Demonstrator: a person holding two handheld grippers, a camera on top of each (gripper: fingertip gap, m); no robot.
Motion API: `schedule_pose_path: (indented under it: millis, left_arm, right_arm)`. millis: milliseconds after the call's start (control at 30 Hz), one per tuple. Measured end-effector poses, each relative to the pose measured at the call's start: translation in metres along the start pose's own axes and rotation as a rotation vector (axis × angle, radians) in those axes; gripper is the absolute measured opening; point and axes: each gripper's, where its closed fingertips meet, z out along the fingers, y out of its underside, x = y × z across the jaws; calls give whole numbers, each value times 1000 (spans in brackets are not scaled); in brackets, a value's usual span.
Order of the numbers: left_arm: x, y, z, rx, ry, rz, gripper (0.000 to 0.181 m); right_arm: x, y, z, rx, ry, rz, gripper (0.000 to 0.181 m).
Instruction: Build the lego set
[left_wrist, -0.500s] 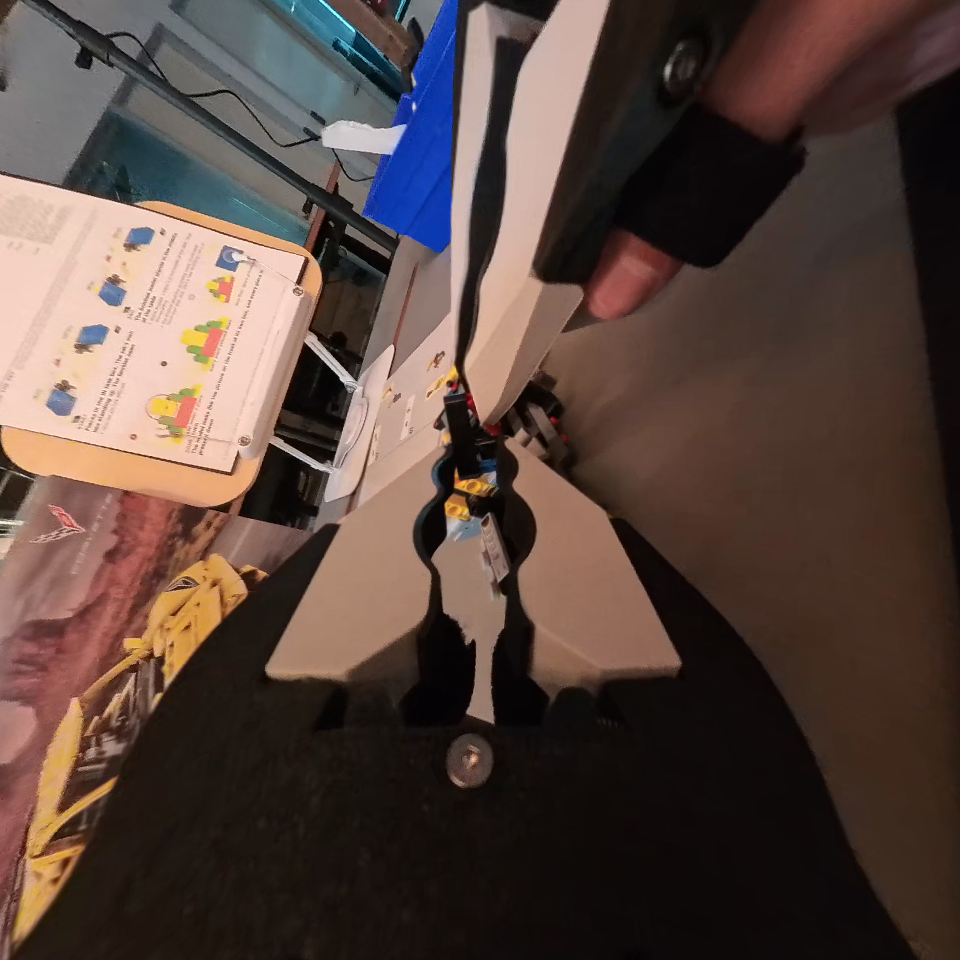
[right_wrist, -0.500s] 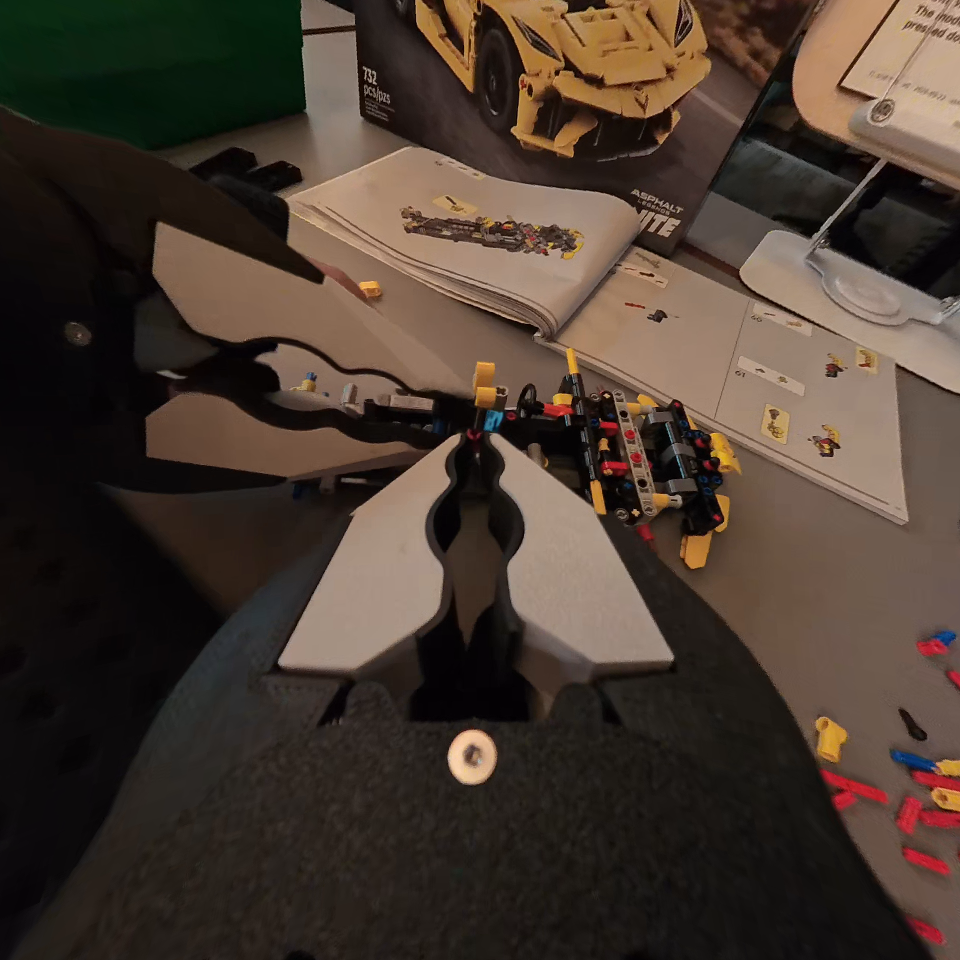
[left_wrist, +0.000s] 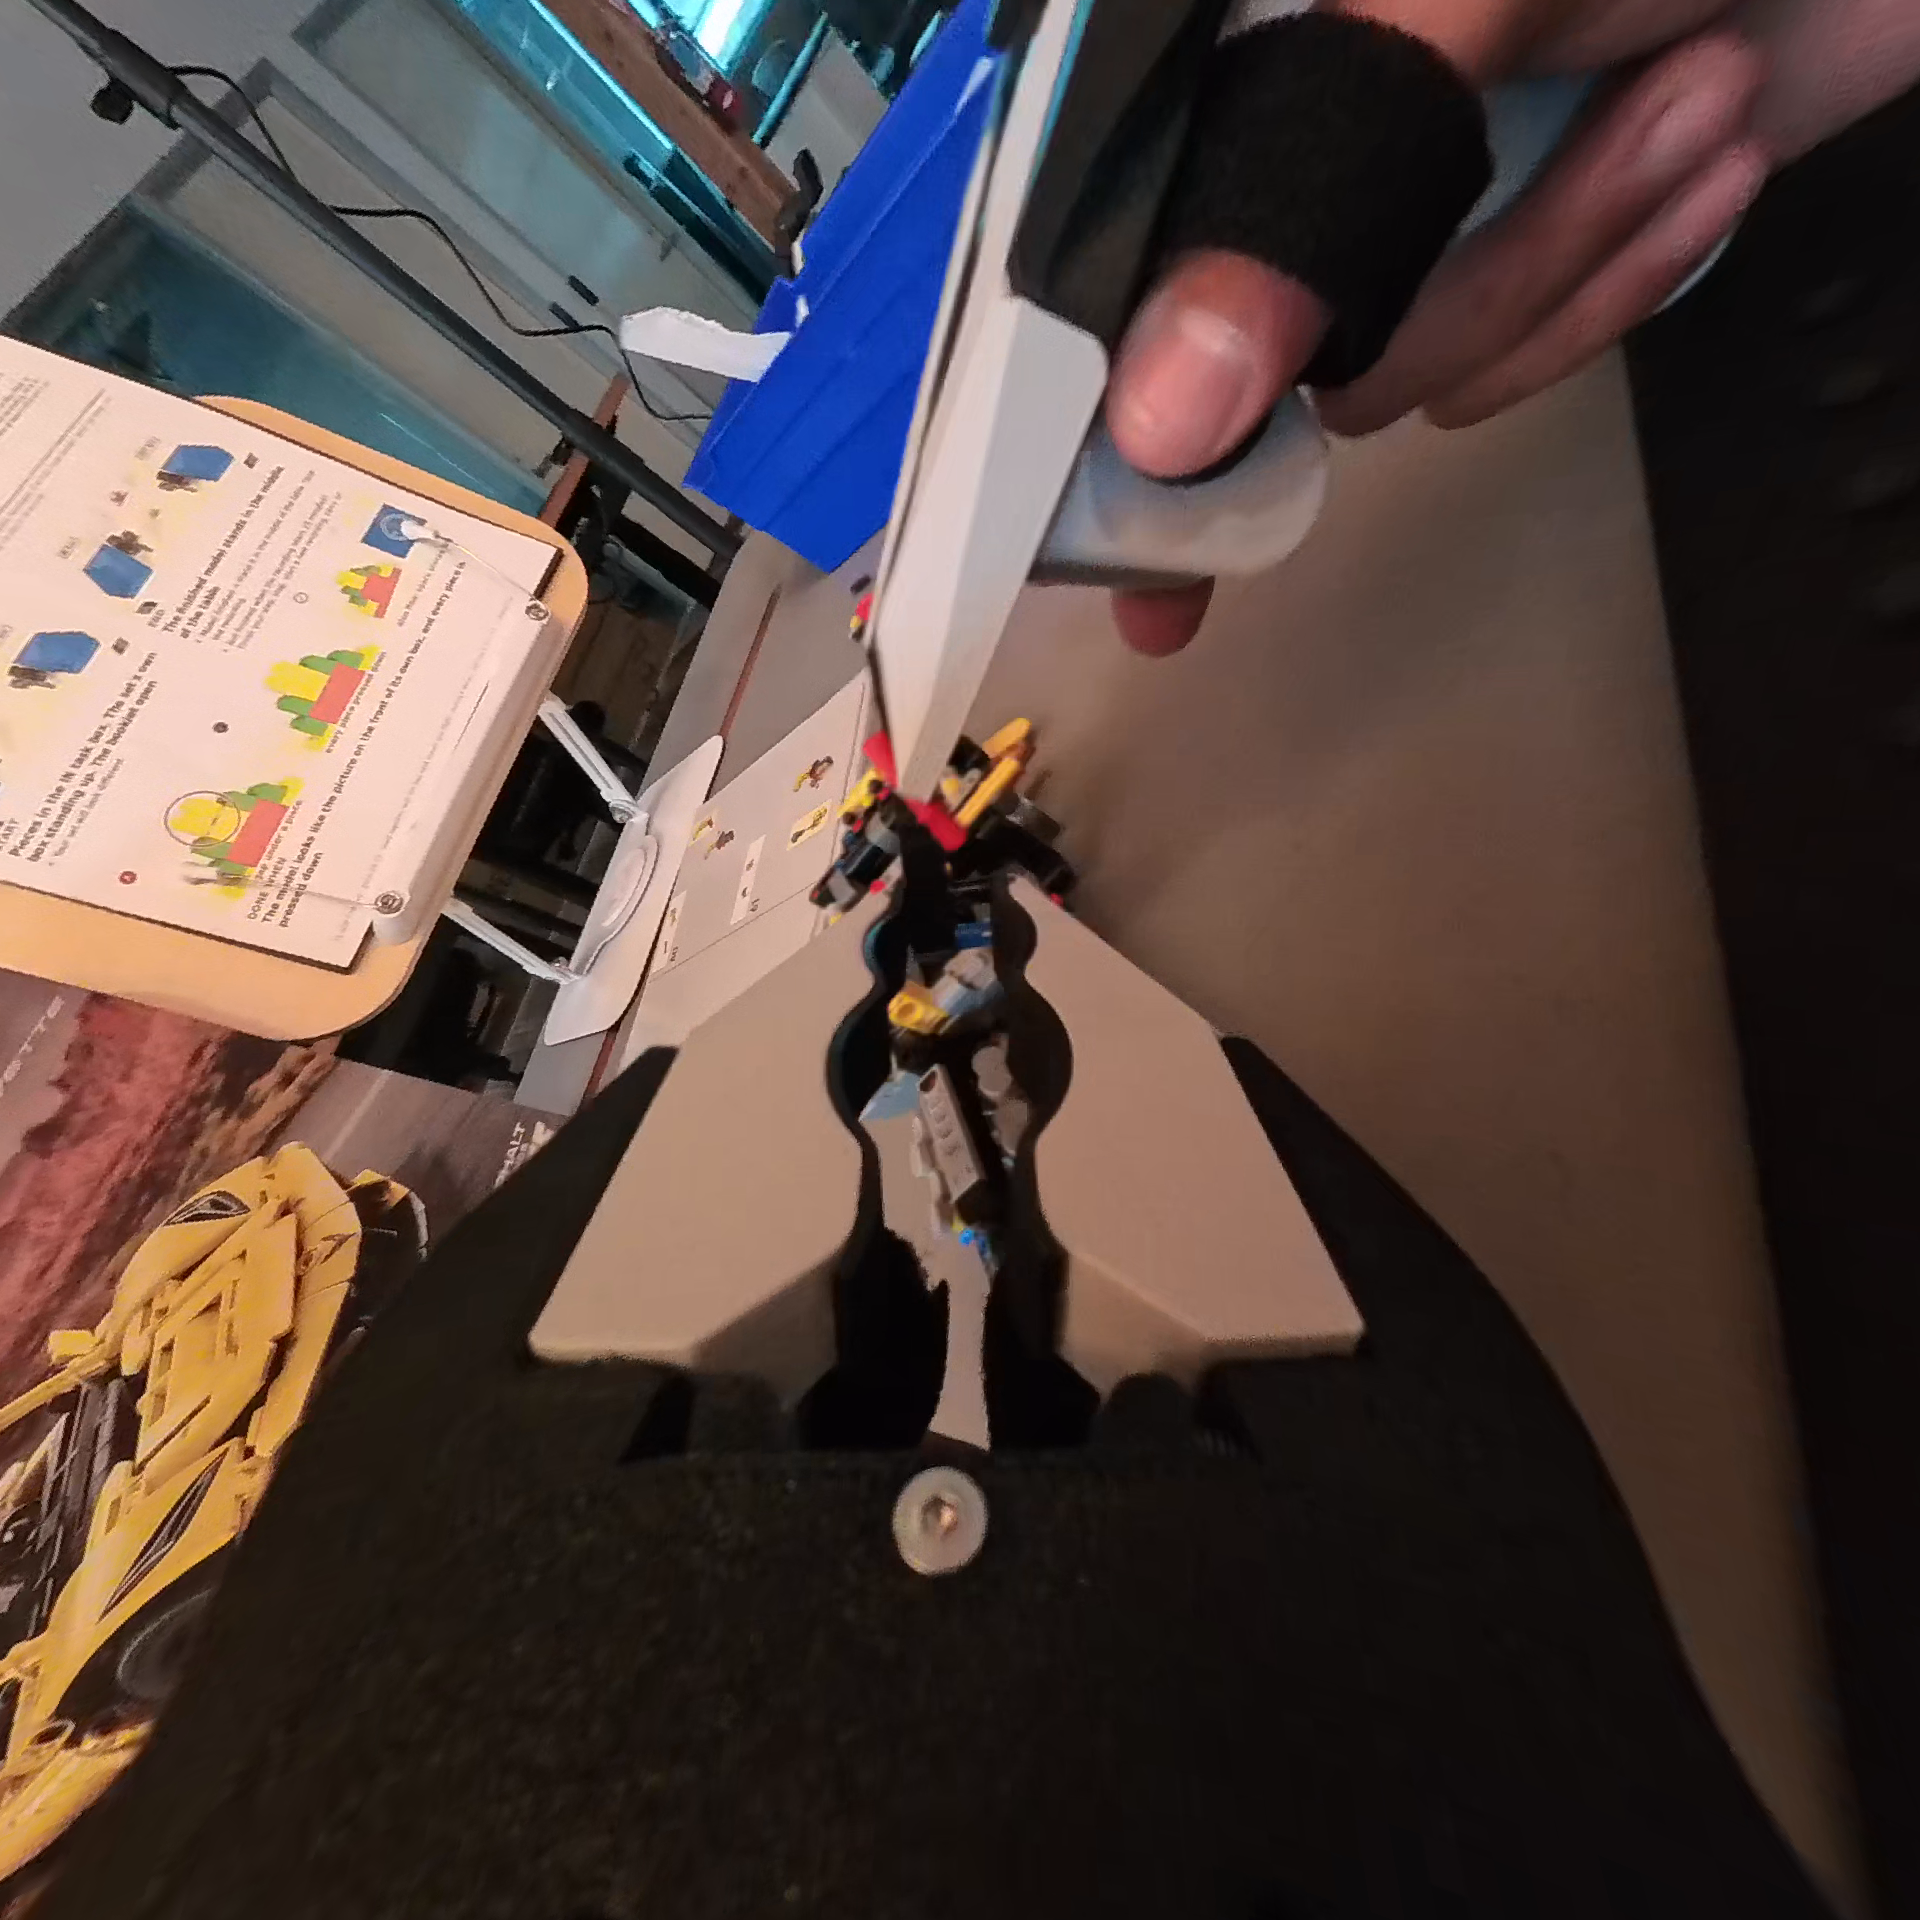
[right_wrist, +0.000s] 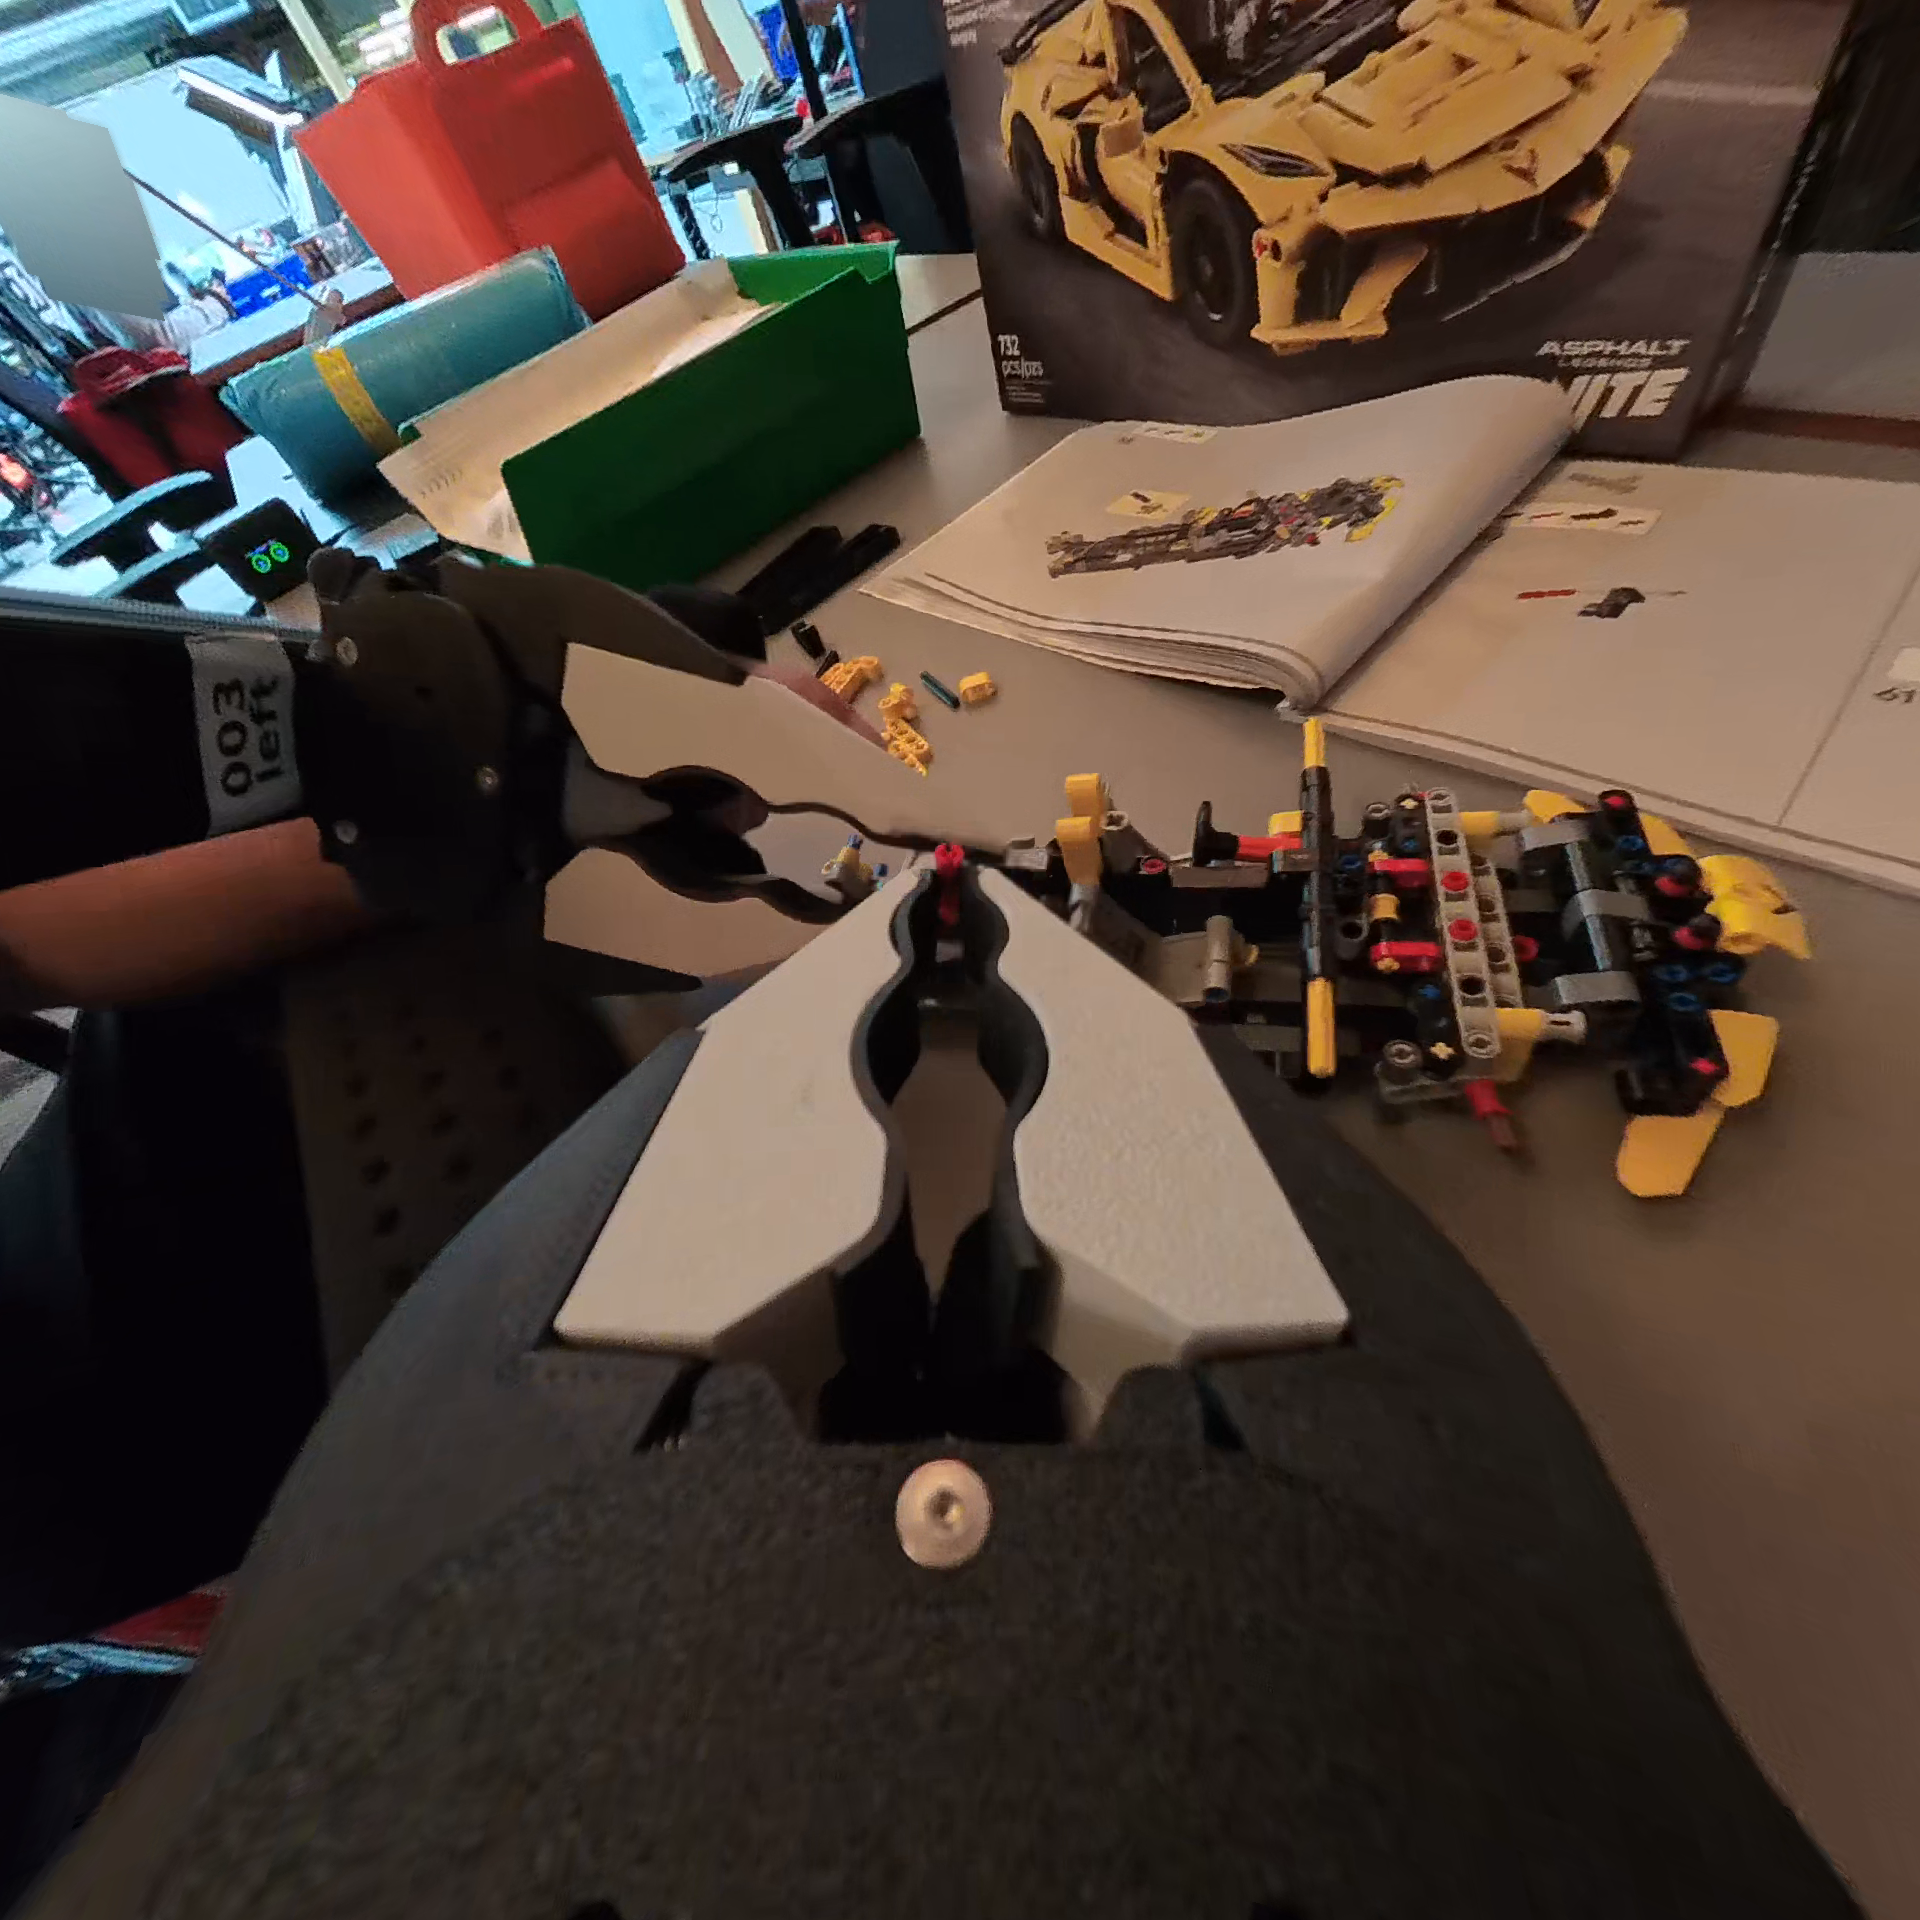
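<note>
The half-built black, grey and yellow lego chassis (right_wrist: 1455, 935) lies on the grey table (right_wrist: 1558, 1403). My left gripper (right_wrist: 997, 847) comes in from the left and is shut on the chassis's near end; in the left wrist view (left_wrist: 940, 894) chassis parts (left_wrist: 945, 1049) sit between its fingers. My right gripper (right_wrist: 945, 873) is shut on a small red pin (right_wrist: 945, 888), its tips right at the left gripper's tips and the chassis end. In the left wrist view the right gripper (left_wrist: 904, 779) comes down from above with red (left_wrist: 940, 826) at its tip, and a hand holds it.
An open instruction booklet (right_wrist: 1247, 540) and the set's box (right_wrist: 1351, 208) lie behind the chassis. A green bin (right_wrist: 717, 447), loose yellow pieces (right_wrist: 894, 707) and black pieces (right_wrist: 831, 551) sit at the back left. A blue bin (left_wrist: 842, 416) and an instruction sheet on a stand (left_wrist: 260, 707) show in the left wrist view. Only a small space, under 4 cm, lies between the two pairs of fingers.
The right wrist view has swung left, so the chassis now lies more to its right. A red pin now shows between the right gripper's tips. The left gripper still grips the chassis end.
</note>
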Motion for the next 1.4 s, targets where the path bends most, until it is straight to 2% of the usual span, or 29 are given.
schedule_pose_path:
  millis: [200, 400, 600, 733, 800, 900, 967, 1000, 1100, 1167, 1267, 1400]
  left_arm:
    - [12, 4, 3, -32, 47, 20, 16]
    - [21, -1, 3, -31, 40, 122, 16]
    - [27, 2, 5, -46, 20, 236, 17]
    - [35, -3, 6, -37, -16, 390, 16]
    - [38, -4, 6, -29, -10, 397, 16]
    - [40, -5, 4, -7, 42, 318, 17]
    - [37, -8, 2, 16, 68, 228, 16]
    - [32, -9, 1, 24, 65, 185, 16]
    - [16, -4, -1, 18, 35, 108, 17]
    - [8, -3, -3, 26, 18, 77, 16]
    - [3, -5, -5, 37, 12, 52, 16]
    - [4, -2, -4, 18, 7, 74, 17]
  right_arm:
    - [0, 7, 12, -26, 57, -80, 3]
    - [6, 11, 15, -68, 116, -112, 3]
    - [6, 18, 15, -104, -4, 35, 4]
    - [4, 27, 6, -185, -133, 157, 3]
    - [14, 36, -1, -259, -80, 104, 1]
    - [38, 52, -20, -420, 11, -16, 0]
    - [48, 58, -33, -504, 15, -18, 0]
    - [52, 65, -39, -565, 9, -28, 0]
    - [82, 75, -65, -657, 128, -138, 0]
    - [100, 69, -96, -629, 228, -166, 0]
    - [121, 59, -158, -518, 355, -123, 5]
    - [112, 94, -213, -508, 252, -8, 19]
